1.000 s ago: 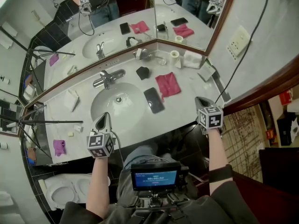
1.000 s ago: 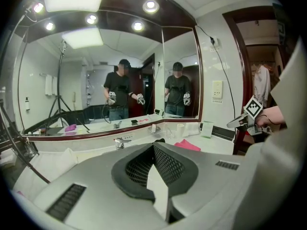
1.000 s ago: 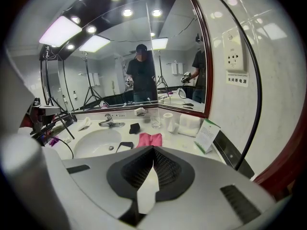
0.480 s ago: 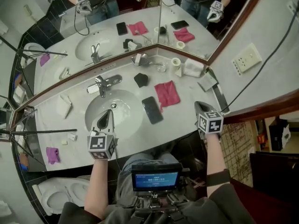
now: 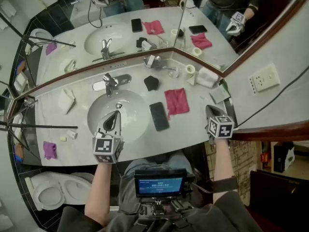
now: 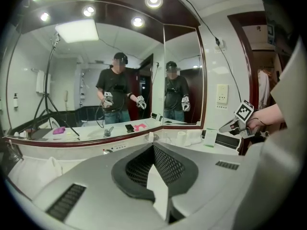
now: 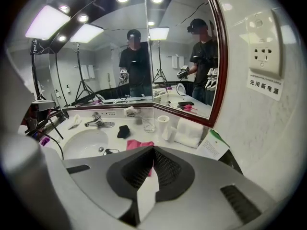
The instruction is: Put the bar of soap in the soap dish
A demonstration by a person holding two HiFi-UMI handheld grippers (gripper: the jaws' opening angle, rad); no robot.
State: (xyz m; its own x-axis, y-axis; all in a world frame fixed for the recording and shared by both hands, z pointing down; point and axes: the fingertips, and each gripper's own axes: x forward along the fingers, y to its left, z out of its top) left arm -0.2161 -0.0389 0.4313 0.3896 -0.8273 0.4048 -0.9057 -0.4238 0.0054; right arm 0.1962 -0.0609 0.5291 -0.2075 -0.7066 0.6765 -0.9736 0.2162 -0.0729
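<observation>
A chrome soap dish [image 5: 153, 61] with something white on it stands at the back of the counter, by the mirror corner; it also shows in the right gripper view [image 7: 128, 111]. A small white block [image 5: 72, 134], possibly the bar of soap, lies on the counter left of the basin [image 5: 129, 124]. My left gripper [image 5: 115, 118] hovers over the basin's front rim, shut and empty [image 6: 153, 145]. My right gripper [image 5: 211, 111] is at the counter's right front edge, shut with nothing in it [image 7: 153, 148]. Both are far from the dish.
A faucet [image 5: 111, 83], black phone [image 5: 159, 116], pink cloth [image 5: 176, 101], small black object [image 5: 151, 82], glass [image 5: 173, 72], toilet roll [image 5: 190, 69] and folded towels [image 5: 206, 77] crowd the counter. A white cloth [image 5: 66, 100] and purple item [image 5: 49, 149] lie left. Tripod legs [image 5: 43, 126] cross there.
The head view has swung, so the counter sits lower in frame. My left gripper has slid right, from the basin's left front to its middle front. The right gripper stays near the counter's right edge.
</observation>
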